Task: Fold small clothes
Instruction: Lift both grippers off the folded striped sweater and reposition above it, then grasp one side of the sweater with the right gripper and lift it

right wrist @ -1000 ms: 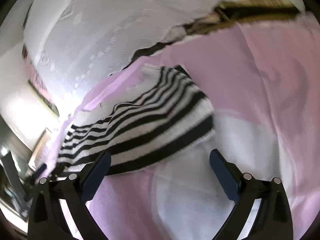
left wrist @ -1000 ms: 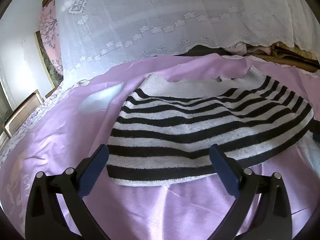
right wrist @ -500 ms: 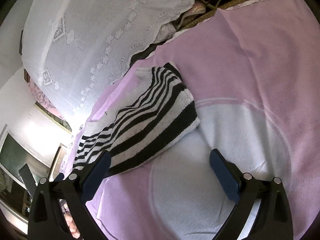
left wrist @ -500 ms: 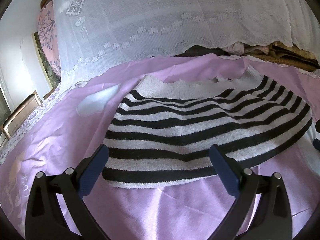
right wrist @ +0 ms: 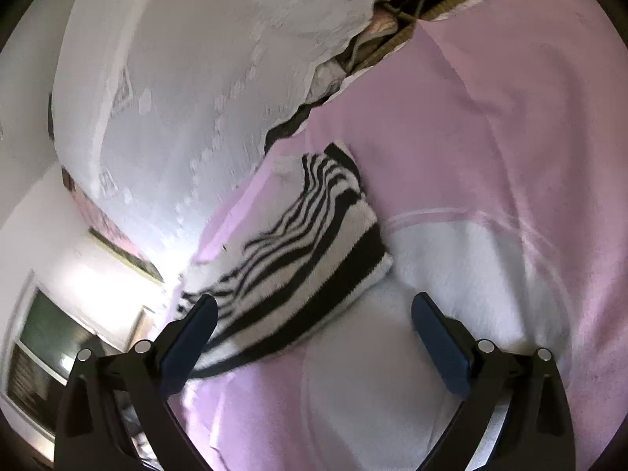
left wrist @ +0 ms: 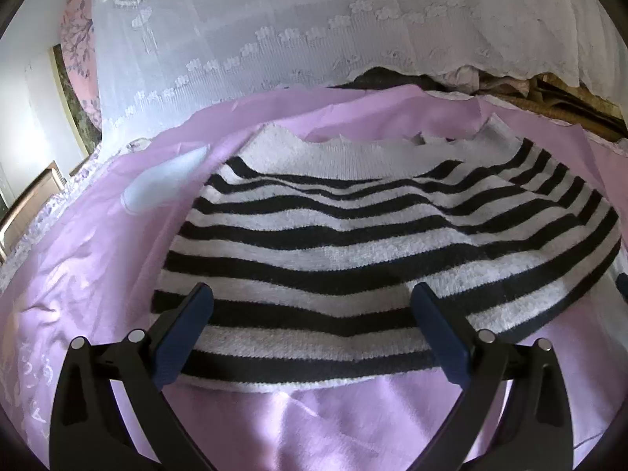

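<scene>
Covering bed, lilac sheet [left wrist: 337, 424], lace curtain [left wrist: 314, 27] behind

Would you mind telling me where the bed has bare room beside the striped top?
Free: the pink sheet below the striped top's hem, and the pale patch beyond its corner. Crowded: the far edge under the lace curtain.
</scene>
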`<state>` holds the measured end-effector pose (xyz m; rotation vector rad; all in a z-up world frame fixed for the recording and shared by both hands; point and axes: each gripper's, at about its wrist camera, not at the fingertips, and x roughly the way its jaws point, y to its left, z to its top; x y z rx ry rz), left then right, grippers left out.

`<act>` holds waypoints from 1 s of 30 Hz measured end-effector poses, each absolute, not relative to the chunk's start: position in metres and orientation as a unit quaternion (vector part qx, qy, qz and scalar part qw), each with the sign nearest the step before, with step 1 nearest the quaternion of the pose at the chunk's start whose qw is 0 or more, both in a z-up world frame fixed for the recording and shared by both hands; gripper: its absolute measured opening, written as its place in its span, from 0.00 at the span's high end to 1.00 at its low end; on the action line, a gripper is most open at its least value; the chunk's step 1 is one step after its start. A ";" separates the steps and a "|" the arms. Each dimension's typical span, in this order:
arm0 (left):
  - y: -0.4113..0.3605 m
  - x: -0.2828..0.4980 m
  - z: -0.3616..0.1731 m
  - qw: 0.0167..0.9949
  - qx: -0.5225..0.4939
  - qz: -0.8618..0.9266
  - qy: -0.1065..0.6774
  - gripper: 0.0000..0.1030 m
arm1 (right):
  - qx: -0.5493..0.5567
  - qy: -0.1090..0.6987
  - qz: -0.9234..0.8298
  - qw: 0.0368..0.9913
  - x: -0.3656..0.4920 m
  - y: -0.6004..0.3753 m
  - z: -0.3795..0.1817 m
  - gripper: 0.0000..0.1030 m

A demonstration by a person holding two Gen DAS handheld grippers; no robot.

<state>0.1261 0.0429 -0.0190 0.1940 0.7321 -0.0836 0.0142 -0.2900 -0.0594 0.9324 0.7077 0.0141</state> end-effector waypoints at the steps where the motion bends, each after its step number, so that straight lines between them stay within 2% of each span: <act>1: 0.044 0.129 -0.020 0.927 0.088 -0.042 0.362 0.04 | 0.448 0.333 0.002 0.830 0.016 -0.292 -0.060 0.03; 7: 0.051 0.148 -0.022 0.926 0.051 -0.029 0.373 0.04 | 0.462 0.374 -0.014 0.804 0.038 -0.285 -0.059 0.03; 13: 0.042 0.155 -0.025 0.925 0.077 -0.014 0.373 0.04 | 0.428 0.402 -0.093 0.804 0.075 -0.274 -0.064 0.11; 16: 0.042 0.157 -0.026 0.924 0.077 -0.011 0.375 0.04 | 0.404 0.394 -0.115 0.817 0.086 -0.268 -0.068 0.20; 17: 0.042 0.157 -0.025 0.924 0.077 -0.010 0.375 0.04 | 0.392 0.395 -0.120 0.822 0.087 -0.265 -0.069 0.27; 19: 0.042 0.157 -0.023 0.925 0.071 -0.008 0.372 0.04 | 0.386 0.387 -0.115 0.829 0.086 -0.266 -0.070 0.34; 21: 0.043 0.153 -0.015 0.930 0.042 -0.039 0.363 0.04 | 0.413 0.369 -0.105 0.826 0.079 -0.273 -0.073 0.53; 23: 0.037 0.147 -0.008 0.933 0.031 -0.068 0.351 0.04 | 0.440 0.353 -0.095 0.820 0.072 -0.280 -0.076 0.61; 26: 0.015 0.146 -0.012 0.935 0.077 -0.060 0.342 0.04 | 0.444 0.346 -0.085 0.822 0.071 -0.279 -0.076 0.62; 30: -0.001 0.163 -0.040 0.913 0.117 -0.043 0.388 0.04 | 0.431 0.367 -0.067 0.822 0.080 -0.272 -0.080 0.59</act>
